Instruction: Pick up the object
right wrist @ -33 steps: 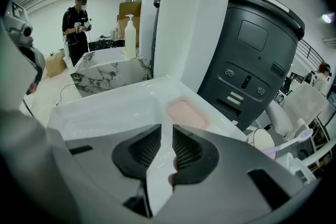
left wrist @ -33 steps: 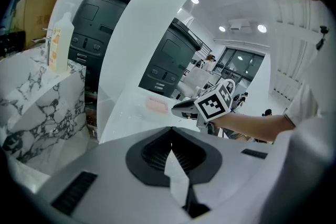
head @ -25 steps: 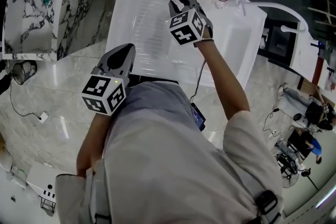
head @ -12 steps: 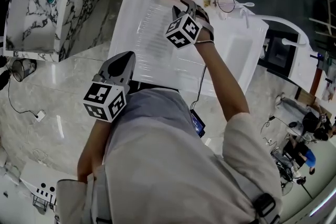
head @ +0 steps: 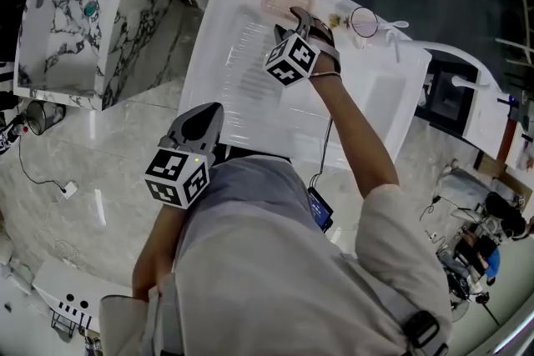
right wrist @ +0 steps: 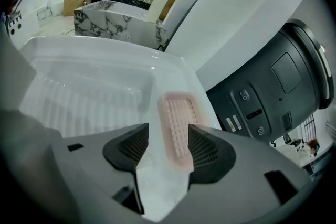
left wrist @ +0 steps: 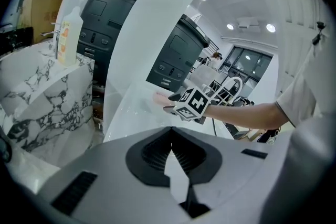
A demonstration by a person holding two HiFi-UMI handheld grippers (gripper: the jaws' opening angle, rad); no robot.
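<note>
- While a person stood over a white moulded sink top (head: pixel 219 87), the right gripper (head: pixel 292 19) was stretched out to its far edge, angled steeply down over a pink perforated soap dish (right wrist: pixel 177 128).
- Its jaws had just been opening and stood wide apart, one on either side of the soap dish, which lay between them on the white surface; the right-hand pad (right wrist: pixel 206 150) sat just beside the dish's long edge, and the pads were not seen pressing on it.
- Seen from the head camera, the soap dish lay flat at the far rim of the sink top, just beyond the ribbed draining board (head: pixel 250 62), with the right gripper's tips over its near end.
- The left gripper (head: pixel 210 107) was held back at the near edge of the sink top, close to the person's body, well apart from the dish.
- Its fingers were together at the tips, with nothing between them.
- From the left gripper view, the right gripper's marker cube (left wrist: pixel 194 104) and the person's bare forearm (left wrist: pixel 247 113) showed over the white surface.
- A marble-patterned block (head: pixel 79 29) stood to the left of the sink top, with a pale bottle (left wrist: pixel 68 34) on it.
- A dark grey appliance with buttons (right wrist: pixel 278 81) stood behind the far rim, just past the dish.
- A clear round-rimmed object (head: pixel 363 21) lay on the sink top to the right of the dish; what it was could not be made out.
</note>
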